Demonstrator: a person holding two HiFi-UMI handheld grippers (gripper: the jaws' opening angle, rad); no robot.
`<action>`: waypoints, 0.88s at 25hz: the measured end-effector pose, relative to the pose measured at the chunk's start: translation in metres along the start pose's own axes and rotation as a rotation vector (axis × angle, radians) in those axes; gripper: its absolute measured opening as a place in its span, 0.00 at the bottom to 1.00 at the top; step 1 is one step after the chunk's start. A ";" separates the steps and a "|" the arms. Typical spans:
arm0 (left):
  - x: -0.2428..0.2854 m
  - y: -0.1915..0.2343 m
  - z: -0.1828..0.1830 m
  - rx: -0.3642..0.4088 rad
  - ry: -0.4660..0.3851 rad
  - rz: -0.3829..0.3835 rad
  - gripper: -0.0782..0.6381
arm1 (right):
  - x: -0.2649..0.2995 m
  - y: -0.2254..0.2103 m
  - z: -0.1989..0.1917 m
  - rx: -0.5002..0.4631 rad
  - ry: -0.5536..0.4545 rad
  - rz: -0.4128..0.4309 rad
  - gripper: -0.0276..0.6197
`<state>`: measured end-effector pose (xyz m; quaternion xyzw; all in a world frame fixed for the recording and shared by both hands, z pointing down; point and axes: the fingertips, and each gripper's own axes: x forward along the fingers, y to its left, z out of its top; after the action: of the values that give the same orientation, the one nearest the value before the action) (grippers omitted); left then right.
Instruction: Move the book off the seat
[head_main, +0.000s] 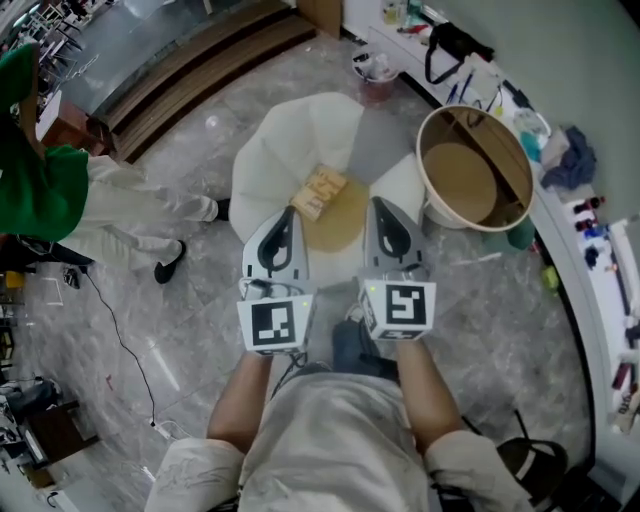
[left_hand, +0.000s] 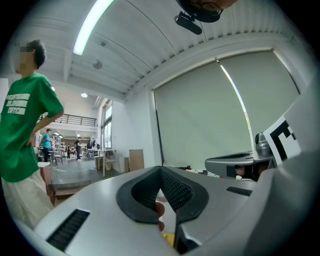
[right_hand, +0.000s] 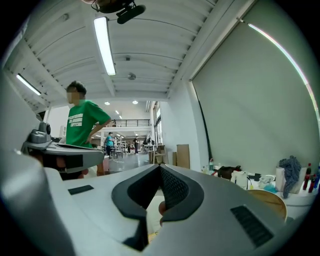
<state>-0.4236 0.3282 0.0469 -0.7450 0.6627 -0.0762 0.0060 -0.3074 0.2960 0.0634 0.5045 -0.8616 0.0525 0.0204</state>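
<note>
Book (head_main: 319, 191): lies on the white seat (head_main: 290, 140), at the rear of its yellow cushion (head_main: 335, 228). My left gripper (head_main: 286, 214) and right gripper (head_main: 380, 206) hover side by side just short of it, both with jaws together and nothing between them. Round tub (head_main: 475, 165): beside the seat.

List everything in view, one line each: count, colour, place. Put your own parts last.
book: one, tan, on the chair's seat
chair: one, white with a yellow seat, mid-floor
round tub: one, cream outside, tan inside, right of the chair
counter: one, white, curved, right edge
cloth: one, blue, on the counter
bag: one, black, counter's far end
bystander: one, green shirt, far left
left hand-held gripper: one, grey, shut, empty, over the seat
right hand-held gripper: one, grey, shut, empty, beside it
</note>
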 end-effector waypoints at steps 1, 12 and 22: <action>0.007 -0.003 -0.002 -0.009 0.012 0.001 0.11 | 0.005 -0.007 -0.001 0.006 0.002 -0.002 0.04; 0.061 -0.008 -0.018 0.004 0.062 -0.010 0.11 | 0.041 -0.051 -0.017 0.034 0.013 -0.031 0.04; 0.103 0.029 -0.046 -0.034 0.095 -0.068 0.11 | 0.088 -0.044 -0.036 0.022 0.064 -0.091 0.04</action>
<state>-0.4469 0.2273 0.1004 -0.7627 0.6376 -0.1004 -0.0409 -0.3130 0.2024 0.1100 0.5414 -0.8360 0.0771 0.0447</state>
